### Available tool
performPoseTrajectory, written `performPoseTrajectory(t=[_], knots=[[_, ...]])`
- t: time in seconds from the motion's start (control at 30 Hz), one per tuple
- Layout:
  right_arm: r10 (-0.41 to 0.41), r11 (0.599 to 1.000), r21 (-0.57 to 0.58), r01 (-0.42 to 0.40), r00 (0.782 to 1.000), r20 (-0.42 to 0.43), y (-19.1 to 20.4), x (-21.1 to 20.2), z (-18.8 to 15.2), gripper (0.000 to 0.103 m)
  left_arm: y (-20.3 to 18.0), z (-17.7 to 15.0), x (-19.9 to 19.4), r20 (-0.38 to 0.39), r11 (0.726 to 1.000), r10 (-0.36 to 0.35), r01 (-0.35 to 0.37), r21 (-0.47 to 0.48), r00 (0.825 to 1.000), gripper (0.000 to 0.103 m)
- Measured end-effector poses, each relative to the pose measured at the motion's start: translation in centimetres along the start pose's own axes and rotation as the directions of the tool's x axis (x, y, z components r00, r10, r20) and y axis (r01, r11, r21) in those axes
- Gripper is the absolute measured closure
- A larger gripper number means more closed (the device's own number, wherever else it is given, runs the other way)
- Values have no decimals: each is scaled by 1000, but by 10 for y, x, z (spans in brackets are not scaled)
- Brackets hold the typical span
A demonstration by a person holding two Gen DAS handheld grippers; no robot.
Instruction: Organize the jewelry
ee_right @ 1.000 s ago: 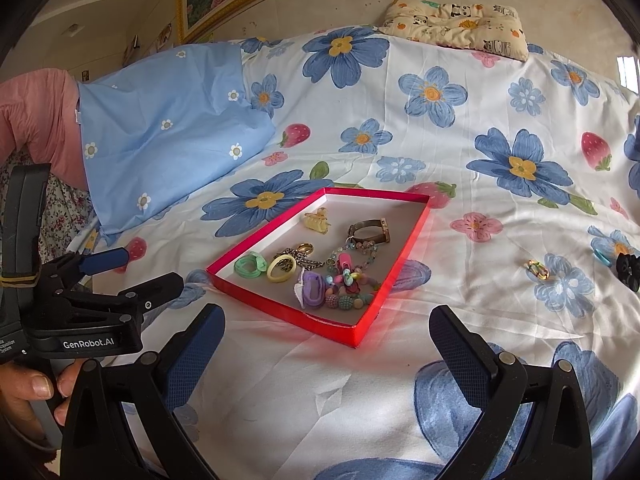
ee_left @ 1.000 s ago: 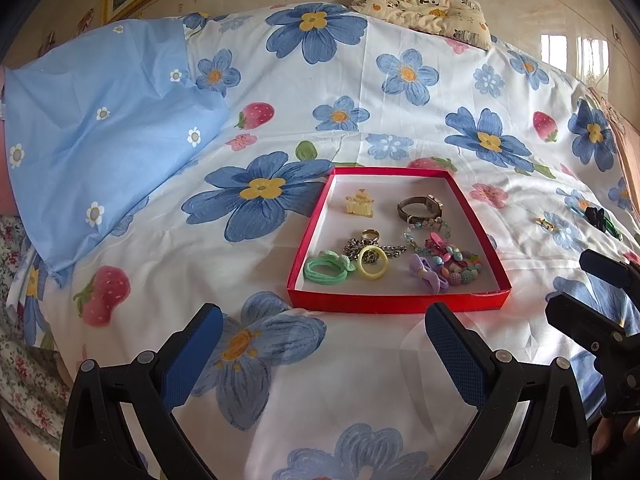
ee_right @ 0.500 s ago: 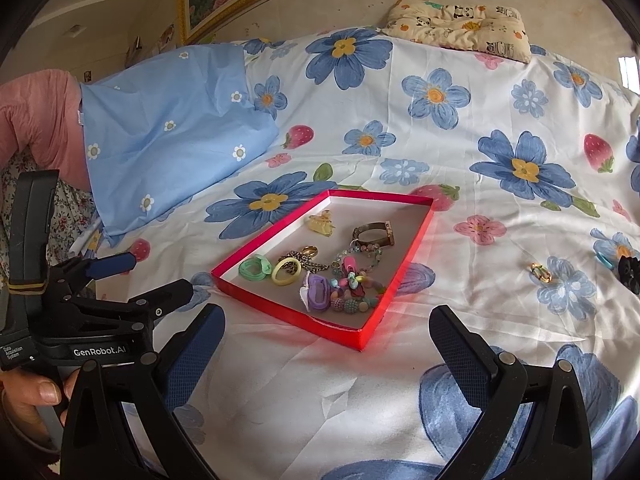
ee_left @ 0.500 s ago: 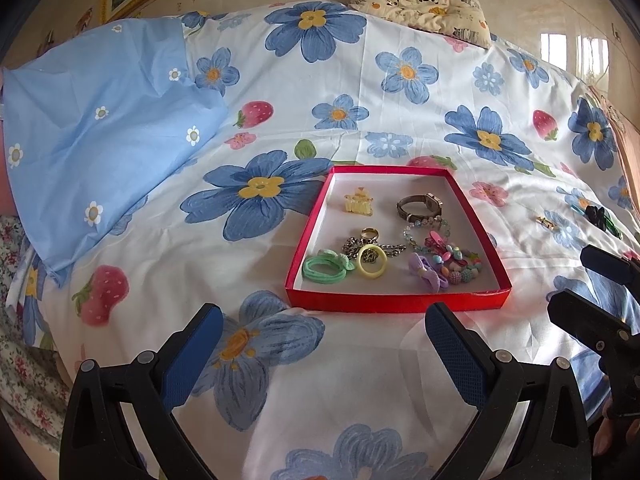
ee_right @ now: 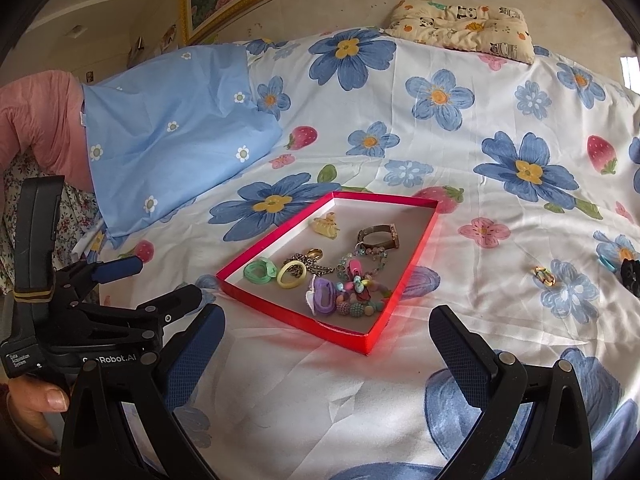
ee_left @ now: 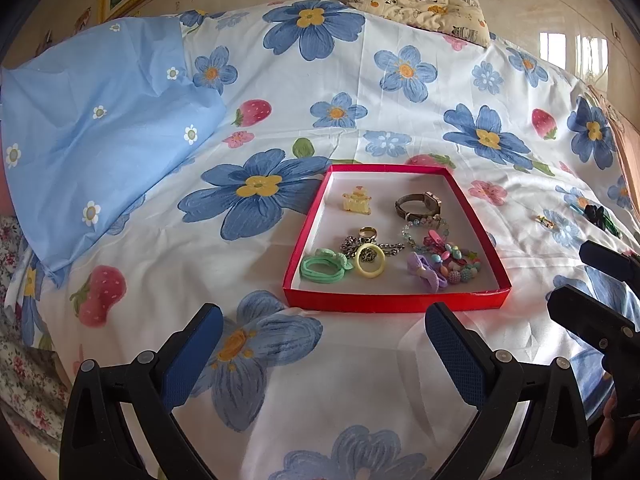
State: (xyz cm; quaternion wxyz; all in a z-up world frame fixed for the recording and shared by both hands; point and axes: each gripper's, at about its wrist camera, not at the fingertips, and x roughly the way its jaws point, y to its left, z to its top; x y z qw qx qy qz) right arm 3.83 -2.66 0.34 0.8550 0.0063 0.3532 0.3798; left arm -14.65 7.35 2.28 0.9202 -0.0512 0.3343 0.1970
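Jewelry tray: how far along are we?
Mostly done: the red tray already holds the watch, yellow ring, green hair tie and beaded pieces. Nothing in hand: left gripper and right gripper are both open and empty. Left: a small gold piece and a black clip lie loose on the bedsheet.

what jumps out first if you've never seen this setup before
The red tray sits mid-bed on the blue-flowered sheet, holding a cluster of jewelry: a watch, a yellow ring, a green hair tie. A few pieces still lie loose on the sheet to its right.
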Motion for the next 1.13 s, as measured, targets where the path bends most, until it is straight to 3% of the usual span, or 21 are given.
performPoseTrajectory(t=[1.13], knots=[[-4, 999, 43, 5, 999, -43, -20, 18, 11, 0, -7, 20, 34, -45, 1000, -29, 29, -2, 999, 1]])
